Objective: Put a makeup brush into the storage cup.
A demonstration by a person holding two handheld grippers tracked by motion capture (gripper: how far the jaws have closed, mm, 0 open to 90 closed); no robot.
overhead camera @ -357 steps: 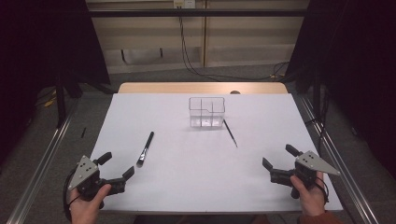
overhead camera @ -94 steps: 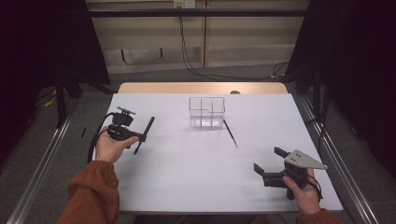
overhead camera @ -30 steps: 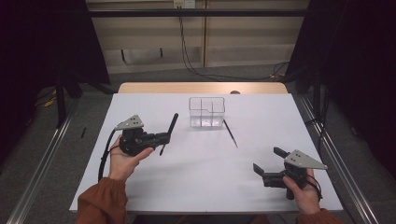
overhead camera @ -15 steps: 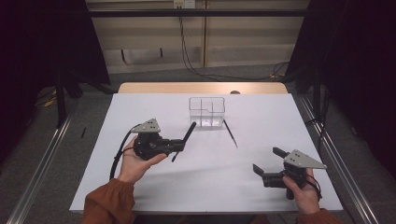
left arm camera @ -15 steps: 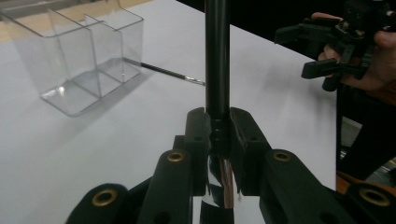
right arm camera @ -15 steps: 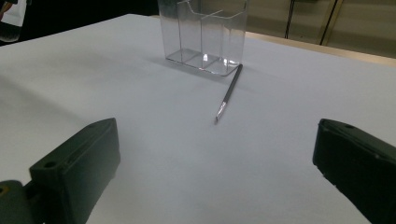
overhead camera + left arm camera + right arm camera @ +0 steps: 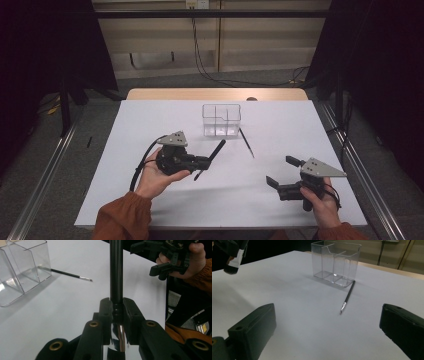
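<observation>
Table (image 7: 150, 125) w/ white top, and near its middle we see the left gripper (image 7: 200, 162) held above it in the person's left hand (image 7: 155, 175). Its jaws are clenched on a black makeup brush (image 7: 212, 156). In the left gripper view the brush handle (image 7: 116, 272) runs straight up from between the jaws, w/ a silver band just below the grip. From above, the handle end points toward 1 o'clock, at the clear organizer (image 7: 221, 120). In the right gripper view the brush head (image 7: 231, 269) shows at top left, a silver band above dark bristles.

Organizer stands upright at 12 o'clock on the table, approx. centre-back, w/ dividers making several compartments; we can't tell how many exactly. A thin liner brush (image 7: 246, 143) lies flat just at its 4 o'clock corner. In the right gripper view its dark end touches or nearly touches the organizer's base (image 7: 342, 284), and its pale tip (image 7: 342, 308) points toward the camera.

Right gripper (image 7: 283, 175) sits at 4 o'clock on the table, in the person's right hand (image 7: 320, 202). Its jaws are released, wide apart, nothing between them but bare tabletop. Orange sleeve (image 7: 122, 217) at the bottom edge.
</observation>
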